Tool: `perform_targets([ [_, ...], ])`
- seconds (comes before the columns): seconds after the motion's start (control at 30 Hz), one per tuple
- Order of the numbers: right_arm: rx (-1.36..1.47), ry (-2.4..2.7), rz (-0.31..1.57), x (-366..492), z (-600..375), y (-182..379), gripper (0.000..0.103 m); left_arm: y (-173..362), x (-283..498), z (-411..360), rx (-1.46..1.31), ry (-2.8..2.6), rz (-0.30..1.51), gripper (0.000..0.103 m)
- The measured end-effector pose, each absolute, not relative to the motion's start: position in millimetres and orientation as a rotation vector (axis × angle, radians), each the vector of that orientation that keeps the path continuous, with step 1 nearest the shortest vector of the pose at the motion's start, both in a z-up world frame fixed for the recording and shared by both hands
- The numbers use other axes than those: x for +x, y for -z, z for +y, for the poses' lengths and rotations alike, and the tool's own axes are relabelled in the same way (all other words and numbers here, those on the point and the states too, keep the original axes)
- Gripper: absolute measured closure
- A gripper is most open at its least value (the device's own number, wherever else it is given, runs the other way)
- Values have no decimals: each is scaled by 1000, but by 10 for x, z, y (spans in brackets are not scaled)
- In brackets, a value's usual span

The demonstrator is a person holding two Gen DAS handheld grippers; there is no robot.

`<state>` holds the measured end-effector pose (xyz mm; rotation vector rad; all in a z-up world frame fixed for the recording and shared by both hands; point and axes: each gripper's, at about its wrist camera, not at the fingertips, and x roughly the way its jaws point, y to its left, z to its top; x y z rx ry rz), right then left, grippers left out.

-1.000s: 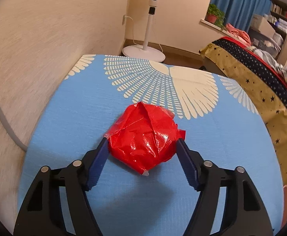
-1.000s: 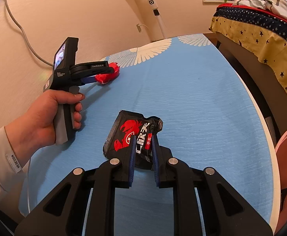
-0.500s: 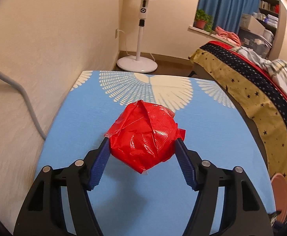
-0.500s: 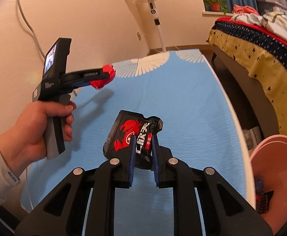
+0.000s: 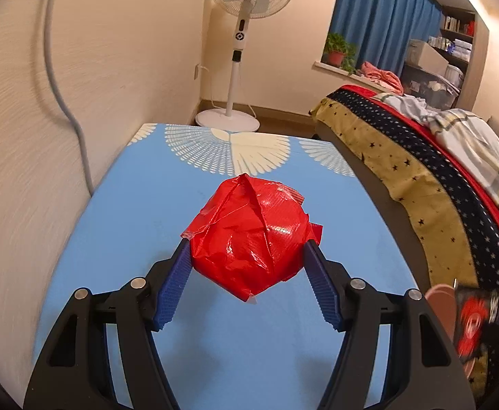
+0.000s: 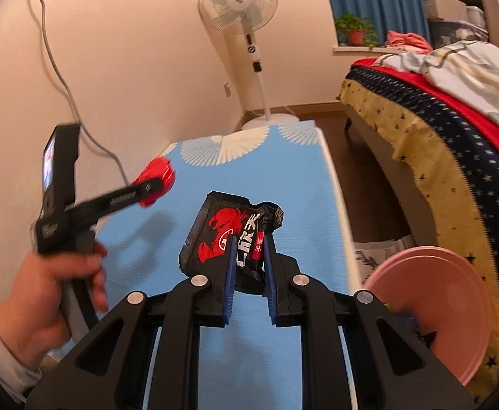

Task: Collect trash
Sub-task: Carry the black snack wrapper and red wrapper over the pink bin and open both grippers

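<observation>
Crumpled red wrapper (image 5: pixel 249 235) clamped by left gripper (image 5: pixel 247 256), black snack packet (image 6: pixel 235 235) clamped by right gripper (image 6: pixel 247 266), both raised above blue table (image 5: pixel 140 218).

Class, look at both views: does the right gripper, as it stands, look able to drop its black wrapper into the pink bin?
Probably yes. The right gripper holds the black wrapper clear above the table, and the pink bin sits open just beside it with nothing between.

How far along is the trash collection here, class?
Done: both pieces are picked up off the blue table. In hand: the left gripper clamps the red crumpled wrapper; the right gripper pinches the black snack packet. Left: dropping both, probably into the pink bin.
</observation>
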<state>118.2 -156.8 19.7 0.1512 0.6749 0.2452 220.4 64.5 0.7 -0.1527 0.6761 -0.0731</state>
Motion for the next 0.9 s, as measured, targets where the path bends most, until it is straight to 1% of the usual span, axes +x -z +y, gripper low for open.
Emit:
perform_targets([
  [0.3, 174, -173, 625, 866, -2082, -465, 87, -10, 1559, 162, -126, 112, 644, 39],
  [0.57, 200, -90, 587, 578, -2572, -650, 87, 43, 1159, -194, -136, 156, 640, 39],
  [0.9, 220, 3, 559, 368, -2959, -661, 87, 50, 805, -497, -162, 194, 633, 39],
])
